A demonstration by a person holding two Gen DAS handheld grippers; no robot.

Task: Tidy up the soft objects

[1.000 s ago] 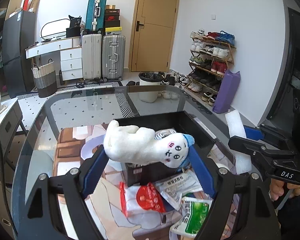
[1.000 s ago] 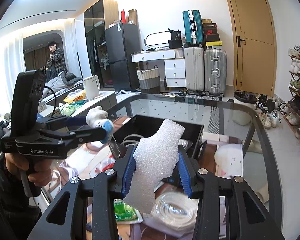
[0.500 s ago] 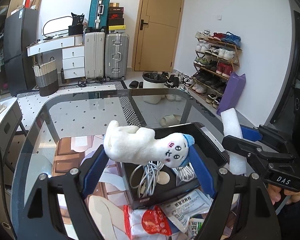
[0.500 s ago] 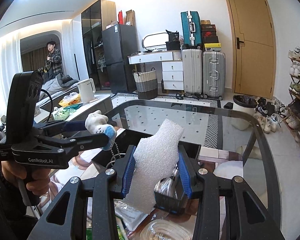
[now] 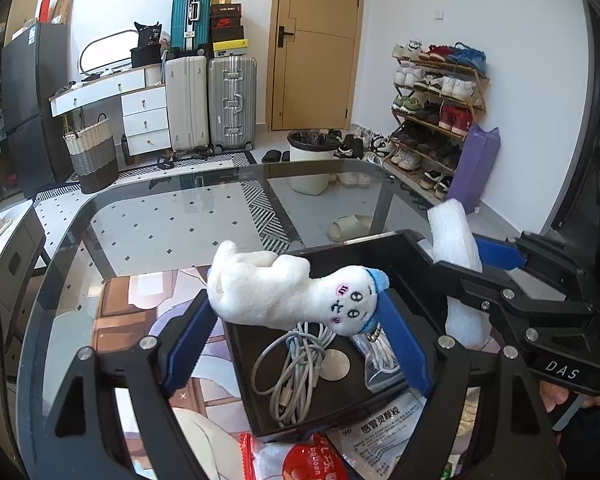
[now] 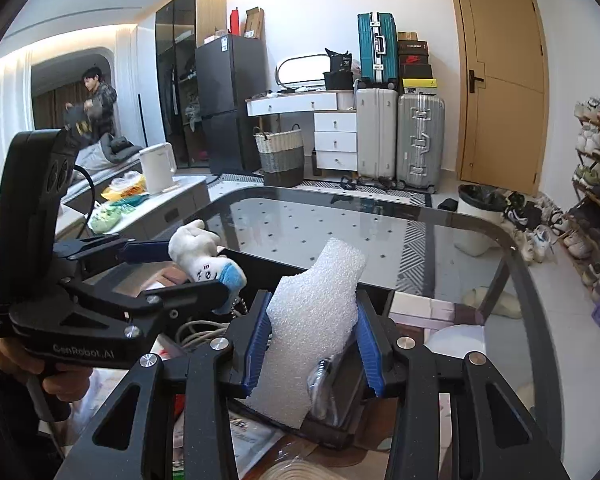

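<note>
My left gripper (image 5: 296, 316) is shut on a white plush toy (image 5: 284, 292) with a stitched face and blue ear, held above the black tray (image 5: 404, 252). The plush also shows in the right wrist view (image 6: 204, 256). My right gripper (image 6: 312, 336) is shut on a white foam piece (image 6: 316, 320), held above the tray's right side; the foam also shows in the left wrist view (image 5: 456, 256). Grey and white cables (image 5: 296, 364) lie inside the tray.
The tray stands on a glass table (image 5: 172, 216) over a printed mat. Snack and medicine packets (image 5: 376, 428) lie in front of the tray. A coiled tube (image 6: 300, 472) lies at the near edge. Suitcases, drawers, shoe rack and a bin stand beyond the table.
Both grippers have moved forward with their objects, from over the packets to over the black tray. The tray's cables have come into view. Both grips are unchanged.
</note>
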